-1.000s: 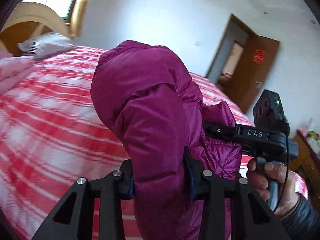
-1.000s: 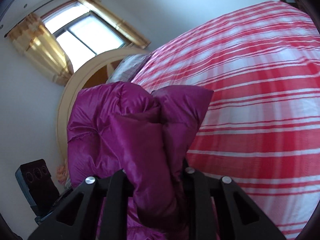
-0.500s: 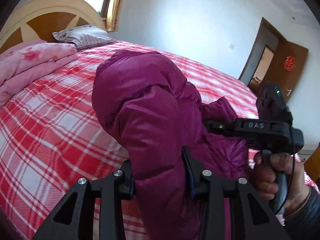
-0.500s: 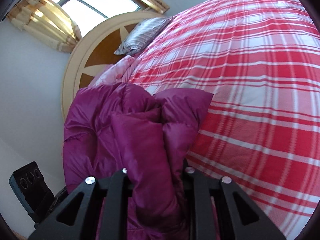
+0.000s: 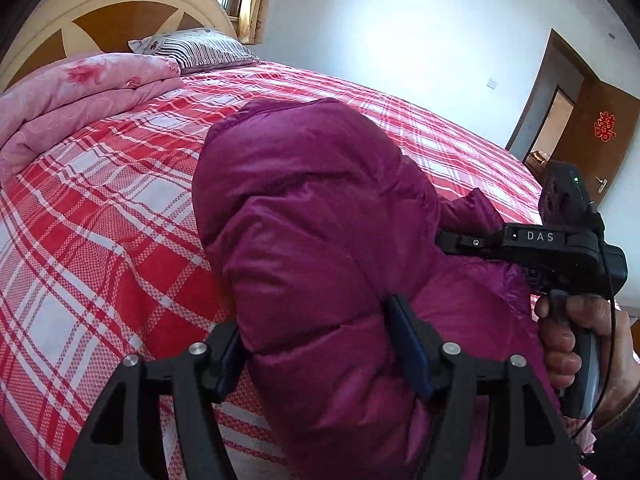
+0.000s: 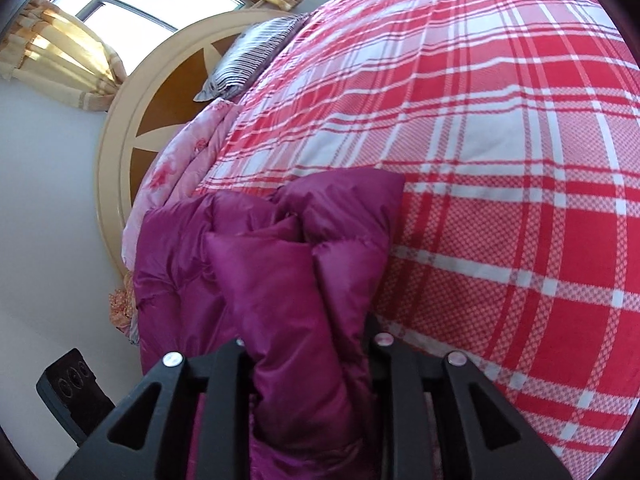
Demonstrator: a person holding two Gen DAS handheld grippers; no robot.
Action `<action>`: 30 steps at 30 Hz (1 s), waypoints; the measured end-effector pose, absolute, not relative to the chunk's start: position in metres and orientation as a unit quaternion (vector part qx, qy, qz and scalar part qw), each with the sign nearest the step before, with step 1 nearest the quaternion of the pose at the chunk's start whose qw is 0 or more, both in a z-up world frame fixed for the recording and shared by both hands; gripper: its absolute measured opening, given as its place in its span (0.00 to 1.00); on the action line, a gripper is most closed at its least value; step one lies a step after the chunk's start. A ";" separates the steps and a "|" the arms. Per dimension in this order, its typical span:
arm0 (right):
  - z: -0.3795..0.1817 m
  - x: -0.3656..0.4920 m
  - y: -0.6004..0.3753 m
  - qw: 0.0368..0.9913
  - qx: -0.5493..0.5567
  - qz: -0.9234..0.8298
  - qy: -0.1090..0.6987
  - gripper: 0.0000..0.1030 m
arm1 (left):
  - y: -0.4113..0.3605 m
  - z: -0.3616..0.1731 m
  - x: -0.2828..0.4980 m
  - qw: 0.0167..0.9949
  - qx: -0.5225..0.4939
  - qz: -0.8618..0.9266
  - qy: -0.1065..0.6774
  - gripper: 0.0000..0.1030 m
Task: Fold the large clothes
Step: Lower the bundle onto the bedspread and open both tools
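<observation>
The left gripper (image 5: pixel 320 344) has a thick fold of the purple jacket (image 5: pixel 320 208) between its fingers (image 5: pixel 408 344). Its jaws are opening — the right blue pad stands clear of the cloth along part of its length, while the puffy fold still fills most of the gap and touches the left pad. The right gripper (image 6: pixel 308 344) is clamped on another bunched fold of the jacket (image 6: pixel 280 280), the cloth packed tight between its fingers, though its jaws are beginning to open too. In the left wrist view the right gripper (image 5: pixel 472 242) reaches in from the right edge, its tip buried in the jacket, with the person's hand (image 5: pixel 580 344) around its handle. The jacket lies bunched on the near part of the bed (image 5: pixel 100 240) — on the red plaid sheet, well apart from the pink quilt (image 5: pixel 80 96) and striped pillow (image 5: pixel 196 48) at the far end by the headboard (image 5: pixel 100 12).
</observation>
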State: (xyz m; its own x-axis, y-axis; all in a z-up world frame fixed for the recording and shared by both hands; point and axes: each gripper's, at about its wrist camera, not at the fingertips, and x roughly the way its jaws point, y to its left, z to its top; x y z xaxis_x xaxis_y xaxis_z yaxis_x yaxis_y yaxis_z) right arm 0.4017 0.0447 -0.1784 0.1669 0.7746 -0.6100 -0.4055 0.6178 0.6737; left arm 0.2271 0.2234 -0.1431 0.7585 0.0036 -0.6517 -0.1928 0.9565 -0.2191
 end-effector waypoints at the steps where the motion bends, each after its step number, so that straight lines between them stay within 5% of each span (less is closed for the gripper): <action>1: -0.179 0.401 0.046 0.747 0.170 0.393 0.509 0.29 | 0.225 -0.146 0.229 0.928 -0.137 0.055 0.343 0.69; 6: -0.181 0.401 0.045 0.750 0.163 0.381 0.516 0.35 | 0.226 -0.141 0.223 0.924 -0.145 0.069 0.348 0.70; 15: -0.161 0.380 0.026 0.776 0.152 0.358 0.497 0.77 | 0.219 -0.105 0.196 0.932 -0.117 0.079 0.333 0.70; 18: -0.143 0.368 0.012 0.792 0.160 0.347 0.476 0.78 | 0.215 -0.086 0.180 0.942 -0.112 0.074 0.309 0.70; 23: -0.086 0.313 -0.008 0.857 0.114 0.301 0.402 0.79 | 0.201 -0.055 0.150 0.958 -0.094 0.061 0.265 0.71; 27: -0.039 0.242 -0.026 0.911 0.073 0.273 0.301 0.98 | 0.190 -0.032 0.126 0.968 -0.083 0.050 0.231 0.82; 30: -0.017 0.203 -0.032 0.932 0.047 0.259 0.250 0.99 | 0.184 -0.015 0.114 0.974 -0.086 0.040 0.206 0.85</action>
